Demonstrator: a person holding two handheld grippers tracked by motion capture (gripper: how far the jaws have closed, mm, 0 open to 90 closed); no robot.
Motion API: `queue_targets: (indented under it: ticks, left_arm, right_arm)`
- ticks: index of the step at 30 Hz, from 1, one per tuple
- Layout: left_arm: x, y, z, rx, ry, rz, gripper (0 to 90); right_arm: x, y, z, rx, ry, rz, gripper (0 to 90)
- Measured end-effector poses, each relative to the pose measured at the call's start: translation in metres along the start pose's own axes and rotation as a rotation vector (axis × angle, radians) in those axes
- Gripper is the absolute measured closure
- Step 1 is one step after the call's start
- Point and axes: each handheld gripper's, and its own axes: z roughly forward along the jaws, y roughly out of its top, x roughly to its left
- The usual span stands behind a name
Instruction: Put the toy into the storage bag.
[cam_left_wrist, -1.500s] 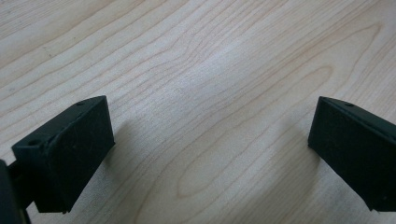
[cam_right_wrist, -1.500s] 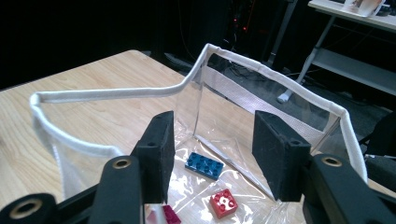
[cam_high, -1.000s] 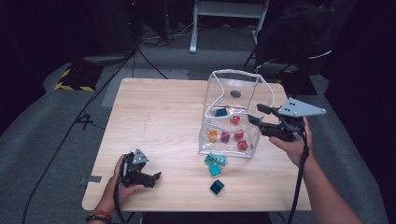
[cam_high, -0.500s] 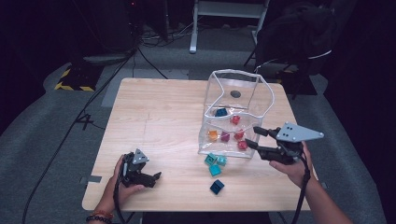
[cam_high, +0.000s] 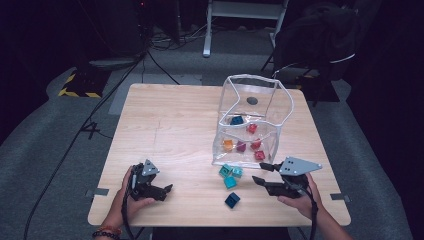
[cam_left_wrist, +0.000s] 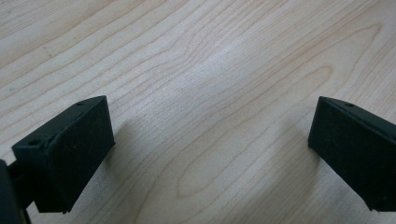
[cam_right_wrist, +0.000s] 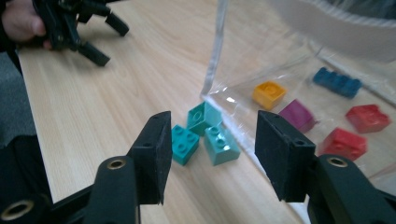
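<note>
**Right gripper hovers by teal bricks at the foot of a clear bag**

A person works 2 handheld grippers over a pale wooden worktop (cam_high: 170, 125), where a clear plastic bag (cam_high: 270, 95) stands open near the far right side. The right gripper (cam_high: 261, 174) sits low over the worktop just beside the bag's near right corner, its jaws parted about halfway with nothing between them. In the right gripper view those jaws frame a cluster of 3 teal bricks (cam_right_wrist: 205, 133) lying on the wood, touching the bag's near wall from outside; the pads press on none of them. A 4th, darker teal brick (cam_high: 232, 200) lies alone on the worktop, a little nearer the person than the cluster and well clear of the bag.

Inside the bag, on its floor, lie an orange brick (cam_right_wrist: 269, 94), a purple brick (cam_right_wrist: 299, 115), 2 red bricks (cam_right_wrist: 345, 142) near the bag's near wall, a 3rd red one (cam_high: 251, 128) and a blue brick (cam_right_wrist: 337, 82) farther back.

The left gripper (cam_high: 167, 189) rests near the worktop's near edge, well to the left of the bag, held in the person's left hand (cam_high: 129, 200). The left gripper view shows its jaws spread wide over bare wood grain, holding nothing. The right hand (cam_high: 300, 200) grips its tool from below the grey three-cornered plate.
</note>
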Motion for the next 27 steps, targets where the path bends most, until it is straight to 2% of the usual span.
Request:
queue_targets:
  ticks: [7,16,21,27]
  left_arm:
    - [0.0,0.0,0.0,0.001,0.0,0.001,0.5]
    - [0.0,0.0,0.0,0.001,-0.001,-0.001,0.5]
    - [0.0,0.0,0.0,0.001,0.0,0.0,0.5]
    - [0.0,0.0,0.0,0.0,0.0,0.0,0.5]
  right_arm:
    - [0.015,-0.018,0.022,0.041,0.059,0.0,45.3]
    - [0.038,-0.035,0.047,0.095,0.15,-0.026,43.8]
    - [0.048,-0.039,0.055,0.109,0.175,-0.048,41.4]
    - [0.053,-0.045,0.067,0.13,0.175,-0.025,39.5]
